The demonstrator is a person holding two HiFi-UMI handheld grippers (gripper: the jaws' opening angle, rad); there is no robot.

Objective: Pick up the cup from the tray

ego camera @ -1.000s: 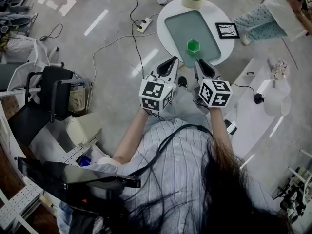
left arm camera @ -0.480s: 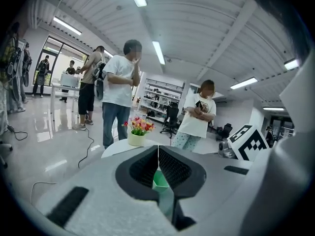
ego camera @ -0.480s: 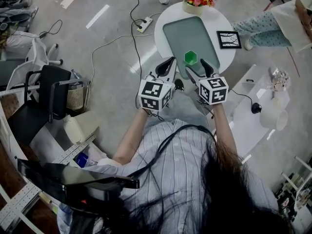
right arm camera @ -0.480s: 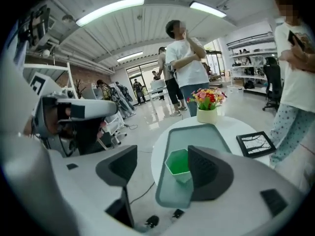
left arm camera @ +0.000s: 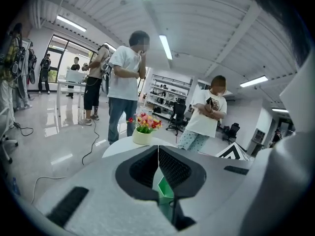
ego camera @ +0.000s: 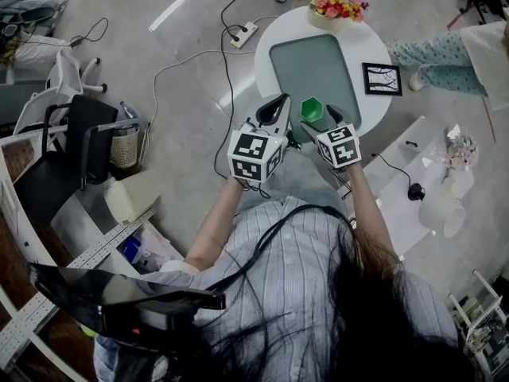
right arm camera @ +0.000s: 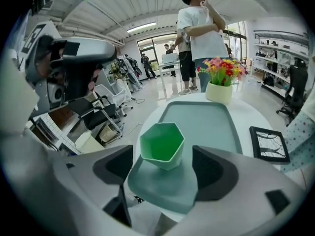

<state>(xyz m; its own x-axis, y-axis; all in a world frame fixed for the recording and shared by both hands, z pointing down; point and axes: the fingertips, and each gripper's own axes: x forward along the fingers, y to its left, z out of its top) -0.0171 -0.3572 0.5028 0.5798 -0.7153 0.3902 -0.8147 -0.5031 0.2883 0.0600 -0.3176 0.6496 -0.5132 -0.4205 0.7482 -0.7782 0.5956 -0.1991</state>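
Observation:
A green six-sided cup [ego camera: 312, 110] stands upright at the near end of a grey-green tray [ego camera: 310, 62] on a round white table [ego camera: 274, 34]. My right gripper [ego camera: 320, 122] is open, and its jaws have just been opening. In the right gripper view the cup [right arm camera: 162, 145] stands between the two pads [right arm camera: 212, 170], with a gap on each side. The tray [right arm camera: 209, 114] stretches away behind it. My left gripper [ego camera: 278, 103] is shut and empty, just left of the tray's near corner. In the left gripper view [left arm camera: 158, 151] a sliver of the cup [left arm camera: 165, 194] shows below the closed jaws.
A flower pot [ego camera: 330, 2] stands at the table's far edge and a framed picture [ego camera: 382, 78] at its right. A power strip [ego camera: 244, 34] with cables lies on the floor. A black chair [ego camera: 79, 146] is at the left. People stand beyond the table [left arm camera: 125, 82].
Both grippers moved forward toward the tray. The right gripper dropped and tilted down, and its jaws opened from shut to wide around the cup.

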